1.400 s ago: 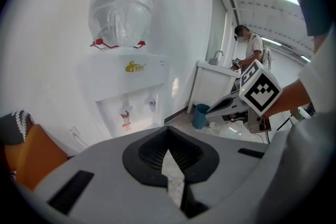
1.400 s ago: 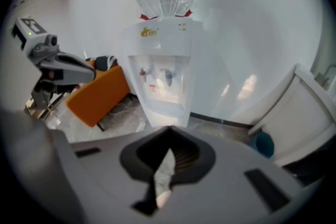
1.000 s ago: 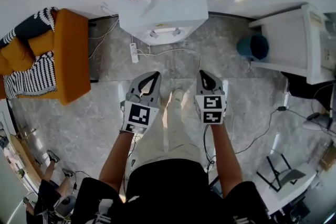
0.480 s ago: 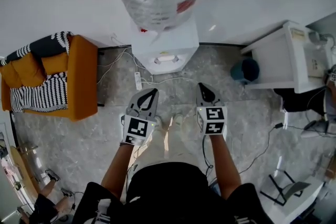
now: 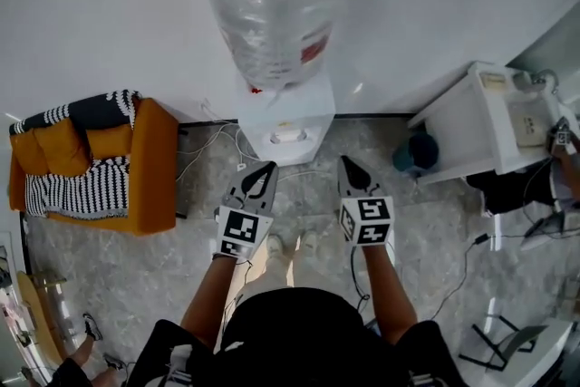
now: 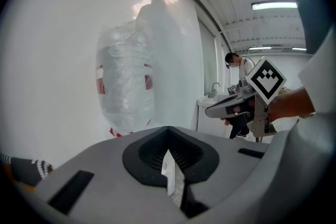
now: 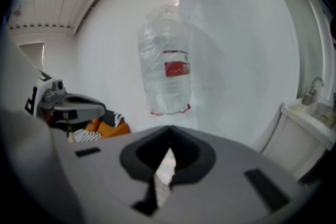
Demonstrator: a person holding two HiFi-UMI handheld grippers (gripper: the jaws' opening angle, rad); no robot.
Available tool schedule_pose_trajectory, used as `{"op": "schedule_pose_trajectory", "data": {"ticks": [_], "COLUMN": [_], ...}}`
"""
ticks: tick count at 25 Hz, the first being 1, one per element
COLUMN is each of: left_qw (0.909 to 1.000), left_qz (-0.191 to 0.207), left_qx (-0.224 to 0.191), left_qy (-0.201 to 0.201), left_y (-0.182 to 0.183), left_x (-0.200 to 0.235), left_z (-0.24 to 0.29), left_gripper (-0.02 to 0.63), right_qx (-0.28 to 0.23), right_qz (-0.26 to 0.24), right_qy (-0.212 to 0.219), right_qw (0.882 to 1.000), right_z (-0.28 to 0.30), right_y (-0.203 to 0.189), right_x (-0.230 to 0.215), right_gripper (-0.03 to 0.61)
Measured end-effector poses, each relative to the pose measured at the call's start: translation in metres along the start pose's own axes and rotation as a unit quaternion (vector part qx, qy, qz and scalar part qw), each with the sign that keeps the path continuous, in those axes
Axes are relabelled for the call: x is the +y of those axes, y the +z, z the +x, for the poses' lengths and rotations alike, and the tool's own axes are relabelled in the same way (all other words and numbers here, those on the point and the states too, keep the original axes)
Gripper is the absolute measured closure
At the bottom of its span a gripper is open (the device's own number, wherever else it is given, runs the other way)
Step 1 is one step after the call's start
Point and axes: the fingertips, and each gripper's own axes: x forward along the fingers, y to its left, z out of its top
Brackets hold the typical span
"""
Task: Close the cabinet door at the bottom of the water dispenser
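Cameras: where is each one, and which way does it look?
Head view: on the person's head, looking steeply down at the water dispenser, both forearms, left gripper and right gripper.
Left gripper view: on the left gripper, looking along its shut jaws at the bottle; the right gripper at right.
Right gripper view: on the right gripper, facing the bottle; the left gripper at left.
Shared: both gripper views see the bottle.

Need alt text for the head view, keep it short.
Seen from above, a person stands on a grey floor facing a white water dispenser topped with a clear bottle, holding the left tool and right tool out in front, both shut and empty. An orange sofa sits to the left, a white table and blue bin to the right.
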Motion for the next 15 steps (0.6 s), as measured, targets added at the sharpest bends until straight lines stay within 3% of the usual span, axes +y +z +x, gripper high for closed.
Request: {"op": "schedule_pose_trajectory", "data": {"ticks": [15], "left_qw": [0.9972], "left_qz": [0.044], "left_qx": [-0.053], "left_qy": [0.029], "left_y": [0.064], "left_x": [0.004], "left_z": [-0.04], "left_gripper": [0.603], "right_qx": [-0.089], "right_qz": [-0.004], "right_qy": [0.012], "right_qw": [0.996], "right_z": [-0.047], "right_y": [0.079], "right_x": [0.011], "right_gripper": [0.545]}}
